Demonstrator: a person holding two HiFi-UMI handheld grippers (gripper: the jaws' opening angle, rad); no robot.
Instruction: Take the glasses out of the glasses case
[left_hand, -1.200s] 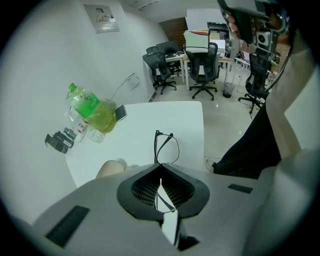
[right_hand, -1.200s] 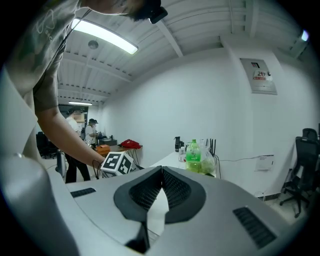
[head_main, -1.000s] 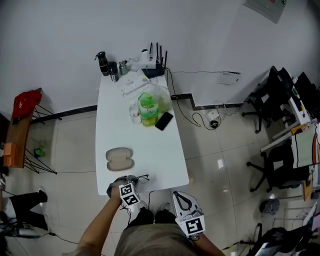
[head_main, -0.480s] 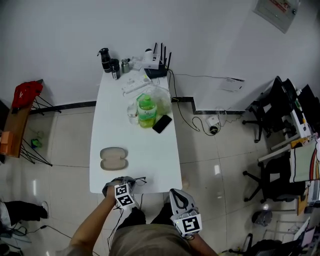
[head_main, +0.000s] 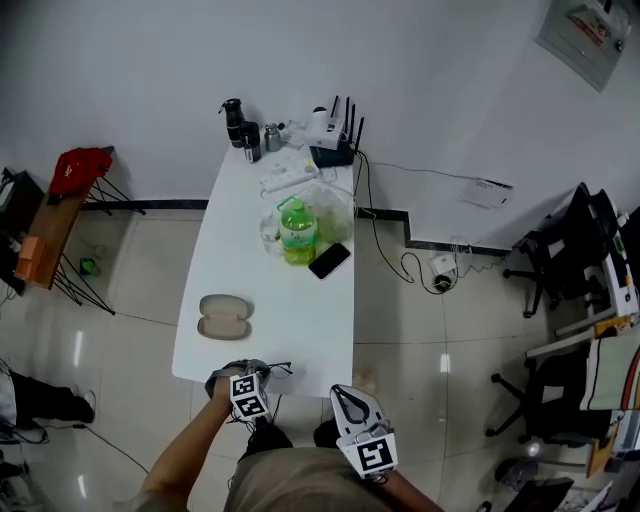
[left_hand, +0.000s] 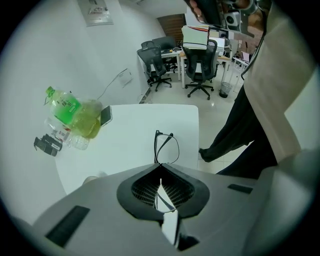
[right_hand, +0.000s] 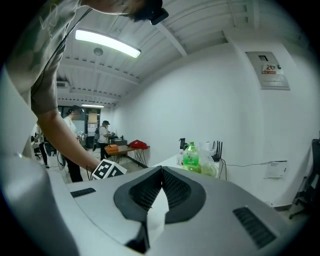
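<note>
Glasses (left_hand: 166, 149) were out of the case (head_main: 222, 317), pinched by 1 thin temple in the left gripper (left_hand: 160, 166), whose jaws were clamped on it just over the near edge of the table (head_main: 290, 300). The case lay on the table well apart, to the left. The right gripper (right_hand: 161, 169) hung off the table by the person's body, its jaws together on nothing. With so narrow a hold, the frame could likely swing or slip, and a drop there might miss the table and hit the floor. Bare tabletop lay ahead, between the case and the bottle (head_main: 297, 228), giving room to set them down.
</note>
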